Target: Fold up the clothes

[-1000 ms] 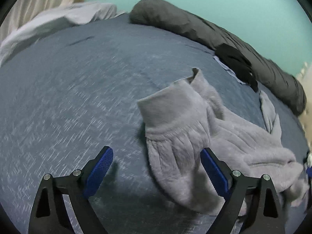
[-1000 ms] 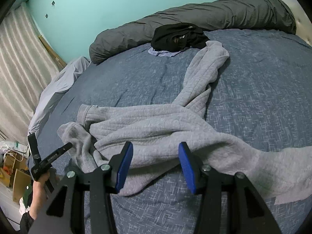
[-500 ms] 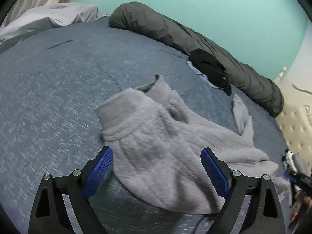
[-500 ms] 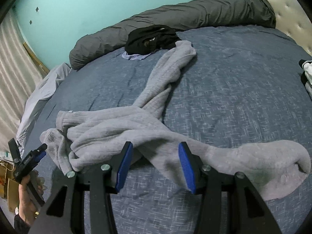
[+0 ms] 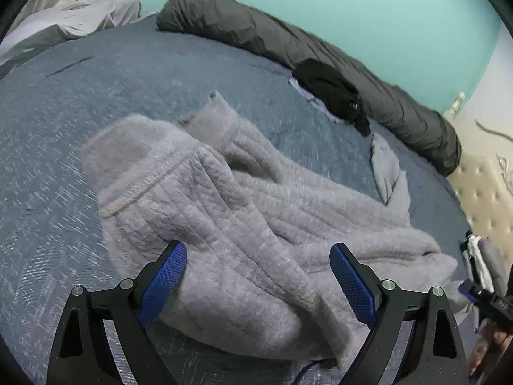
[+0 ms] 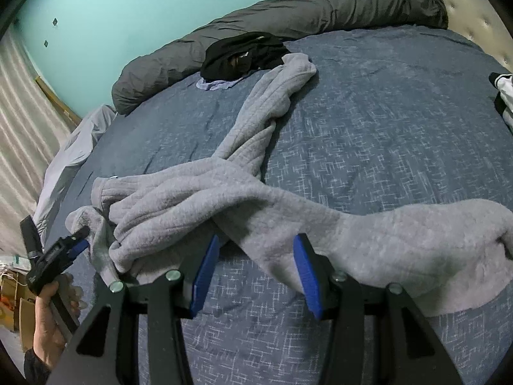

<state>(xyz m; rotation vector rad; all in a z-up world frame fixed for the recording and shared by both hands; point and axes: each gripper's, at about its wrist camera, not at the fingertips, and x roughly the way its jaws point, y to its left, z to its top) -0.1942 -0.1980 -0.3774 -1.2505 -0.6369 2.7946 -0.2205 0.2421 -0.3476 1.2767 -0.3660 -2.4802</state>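
A: Where is the left gripper [image 5: 258, 264]?
B: Low in its frame, pointing down. Its fingers have just been closing but stand apart.
A: And the right gripper [image 6: 256, 266]?
B: Half open, squeezing nothing.

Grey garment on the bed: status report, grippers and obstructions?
Left gripper open, jaws just closing over grey garment, no grip. Right gripper open over a fold. Garment crumpled, unfolded. Black clothes touch its far sleeve.
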